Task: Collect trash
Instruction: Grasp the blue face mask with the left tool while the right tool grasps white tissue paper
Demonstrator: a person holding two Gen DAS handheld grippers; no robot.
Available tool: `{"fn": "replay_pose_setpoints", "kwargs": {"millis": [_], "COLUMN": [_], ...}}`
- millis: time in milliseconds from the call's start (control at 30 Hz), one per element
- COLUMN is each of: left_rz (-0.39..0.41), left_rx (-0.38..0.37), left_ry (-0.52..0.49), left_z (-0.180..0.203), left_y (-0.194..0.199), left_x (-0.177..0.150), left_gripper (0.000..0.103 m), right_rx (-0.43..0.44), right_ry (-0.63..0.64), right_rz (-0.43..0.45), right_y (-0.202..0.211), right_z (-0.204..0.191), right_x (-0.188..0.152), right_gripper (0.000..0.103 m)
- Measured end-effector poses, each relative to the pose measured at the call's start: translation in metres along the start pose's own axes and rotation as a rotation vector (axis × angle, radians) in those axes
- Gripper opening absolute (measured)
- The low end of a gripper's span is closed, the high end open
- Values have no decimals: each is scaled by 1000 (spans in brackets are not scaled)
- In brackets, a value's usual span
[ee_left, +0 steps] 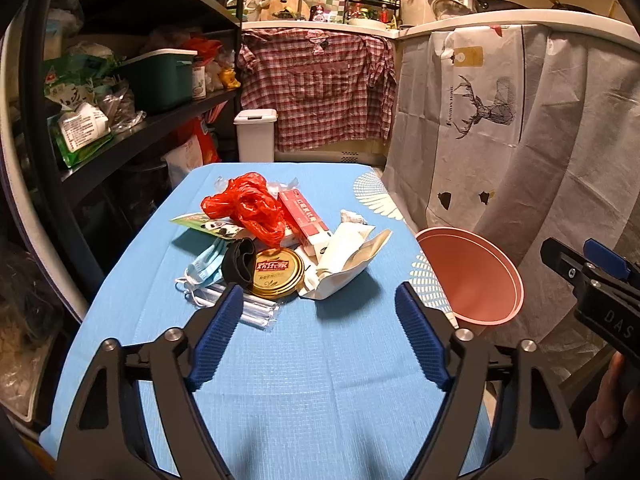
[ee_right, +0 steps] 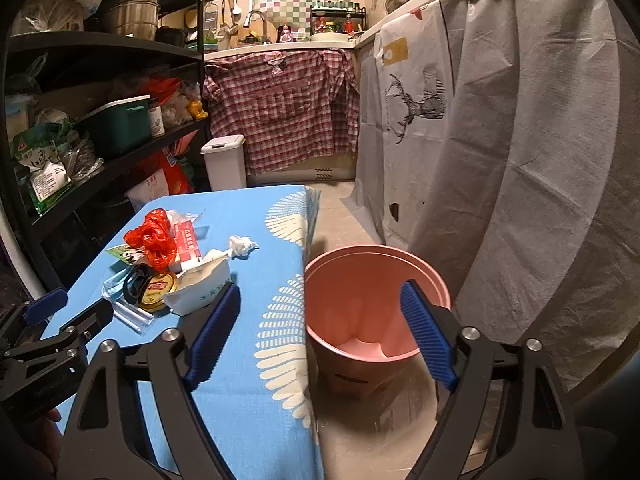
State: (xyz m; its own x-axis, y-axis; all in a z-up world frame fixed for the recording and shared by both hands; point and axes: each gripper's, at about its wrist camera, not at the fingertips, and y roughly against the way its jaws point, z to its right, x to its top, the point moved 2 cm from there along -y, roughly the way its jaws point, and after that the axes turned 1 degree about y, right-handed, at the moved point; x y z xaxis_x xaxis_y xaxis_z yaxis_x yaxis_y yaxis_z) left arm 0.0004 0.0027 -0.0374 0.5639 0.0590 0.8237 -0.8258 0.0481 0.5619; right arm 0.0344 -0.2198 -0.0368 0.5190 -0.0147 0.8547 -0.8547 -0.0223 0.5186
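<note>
Near the table's (ee_left: 280, 360) far edge lies the trash pile (ee_left: 276, 240); a pink bin (ee_right: 360, 280) stands on the floor beside its right edge. Left gripper (ee_left: 320, 312) hovers level over the near cloth, jaws wide, empty. Right gripper (ee_right: 320, 312) hangs above the bin, equally spread, holding nothing.

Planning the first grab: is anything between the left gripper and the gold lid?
Nothing blocks it. The open left gripper faces the gold lid over bare blue tablecloth; only wrapped straws lie just left of that line.
</note>
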Motion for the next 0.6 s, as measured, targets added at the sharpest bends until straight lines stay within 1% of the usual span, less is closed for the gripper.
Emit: {"fn": "replay_pose_setpoints", "kwargs": {"millis": [33, 100, 167, 233, 267, 300, 367, 500, 600], "left_rz": [0, -2, -10, -12, -11, -12, -17, -20, -19], "left_rx": [6, 15, 35, 65, 76, 86, 107, 144, 171], "left_ry": [4, 12, 29, 48, 57, 68, 91, 133, 145], "left_z": [-1, -7, -15, -25, -30, -36, -49, -75, -92], "left_y": [-2, -6, -12, -18, -21, -24, -31, -46, -58], "left_x": [1, 2, 4, 7, 8, 9, 11, 15, 17], "left_gripper": [71, 68, 56, 54, 52, 50, 45, 45, 43], "right_rx": [13, 44, 73, 113, 128, 146, 177, 226, 262], "right_ry": [2, 4, 2, -4, -3, -3, -15, -44, -74], "right_rz": [-1, -3, -8, -20, -27, -38, -62, -100, -147], "right_y": [-2, -7, -14, -23, -28, -34, -47, -75, -103], "right_z": [-3, -8, -14, -22, -27, -32, -42, -58, -73], "right_x": [1, 4, 6, 8, 10, 11, 12, 13, 10], "right_gripper": [75, 71, 67, 59, 56, 48, 41, 40, 41]}}
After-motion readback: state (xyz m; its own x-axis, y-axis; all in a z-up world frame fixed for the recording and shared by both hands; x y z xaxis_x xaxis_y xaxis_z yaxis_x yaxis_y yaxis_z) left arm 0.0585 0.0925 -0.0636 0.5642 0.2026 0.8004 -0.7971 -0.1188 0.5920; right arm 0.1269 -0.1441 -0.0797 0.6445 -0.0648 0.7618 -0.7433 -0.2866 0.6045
